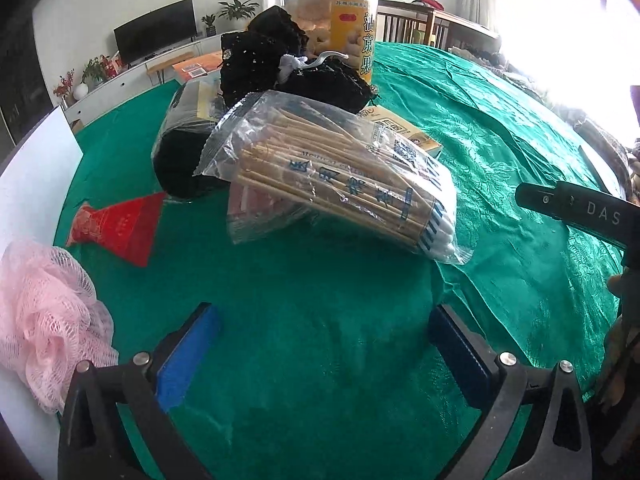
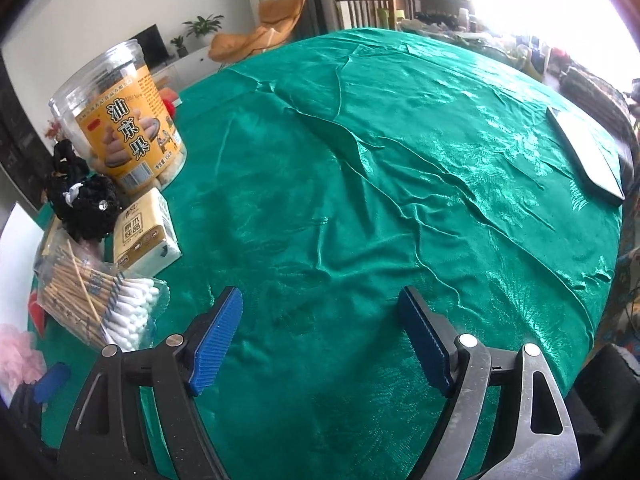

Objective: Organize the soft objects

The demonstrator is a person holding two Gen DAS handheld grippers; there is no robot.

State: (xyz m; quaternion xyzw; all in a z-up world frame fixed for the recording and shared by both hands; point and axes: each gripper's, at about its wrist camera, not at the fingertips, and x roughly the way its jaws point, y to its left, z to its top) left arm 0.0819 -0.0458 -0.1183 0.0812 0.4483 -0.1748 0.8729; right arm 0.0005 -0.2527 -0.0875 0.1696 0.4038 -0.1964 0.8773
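Note:
A pink mesh bath sponge [image 1: 44, 316] lies on a white board [image 1: 32, 168] at the left, beside my left gripper [image 1: 324, 348], which is open and empty over the green cloth. A clear bag of cotton swabs [image 1: 332, 184] lies ahead of it, with black knit fabric [image 1: 280, 68] and a black pack [image 1: 184, 148] behind. A red pouch [image 1: 120, 228] lies left of the bag. My right gripper [image 2: 324, 340] is open and empty over bare cloth. The swab bag [image 2: 100, 300], black fabric [image 2: 84, 200], a tissue pack [image 2: 146, 236] and the pink sponge [image 2: 16, 356] show at its left.
A clear snack jar with an orange label [image 2: 124, 128] stands behind the pile; it also shows in the left wrist view [image 1: 332, 12]. A grey flat board [image 2: 588, 156] lies at the table's right edge. The green tablecloth [image 2: 400, 160] is wrinkled. Chairs stand beyond the table.

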